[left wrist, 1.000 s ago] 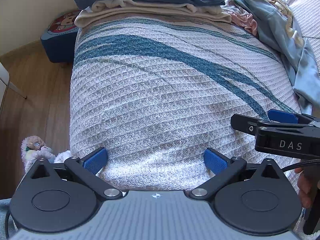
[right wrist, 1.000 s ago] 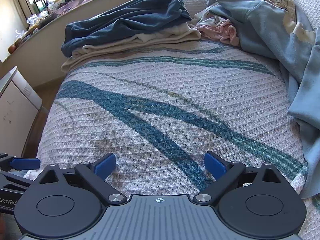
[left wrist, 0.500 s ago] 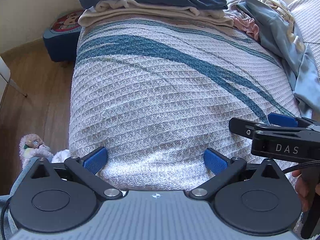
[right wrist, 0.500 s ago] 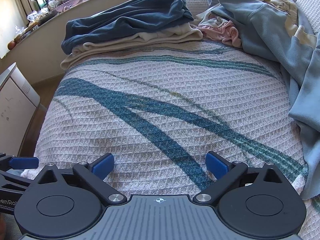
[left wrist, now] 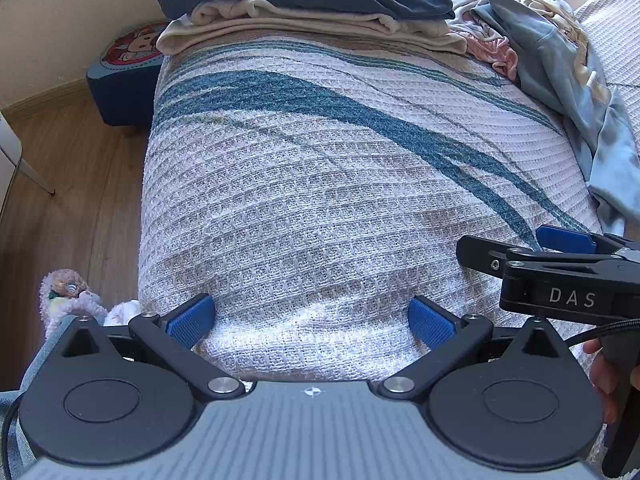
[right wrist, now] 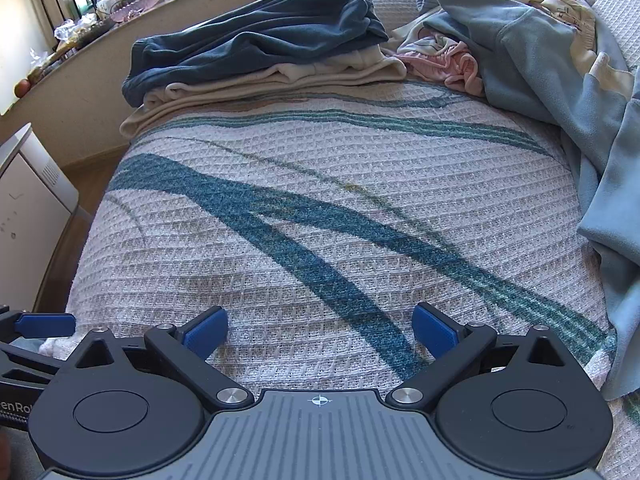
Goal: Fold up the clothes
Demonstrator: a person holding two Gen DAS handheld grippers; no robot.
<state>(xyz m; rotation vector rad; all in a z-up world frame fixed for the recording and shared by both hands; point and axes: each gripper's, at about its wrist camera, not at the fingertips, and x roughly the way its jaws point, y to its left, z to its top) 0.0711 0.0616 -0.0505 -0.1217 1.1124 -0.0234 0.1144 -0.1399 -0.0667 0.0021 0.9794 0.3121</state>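
Both claws, left claw [left wrist: 312,318] and right claw [right wrist: 320,330], wide, empty, over white waffle-weave bed cover [right wrist: 320,208]. Far left: folded navy-and-cream stack [right wrist: 256,52]. Far right: unfolded light-blue fleece heap [right wrist: 560,64], left to fold.

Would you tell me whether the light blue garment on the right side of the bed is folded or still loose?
Loose. The light blue garment lies crumpled and draped down the bed's edge, unlike the flat stacked dark blue garment.

Bedspread [right wrist: 280,184]: white waffle weave, teal stripes.
Stool [left wrist: 120,80]: off the bed's far left corner, cartoon top.
Plush toy [left wrist: 66,298]: floor, left of the near edge.
White appliance [right wrist: 28,216]: left of the bed.
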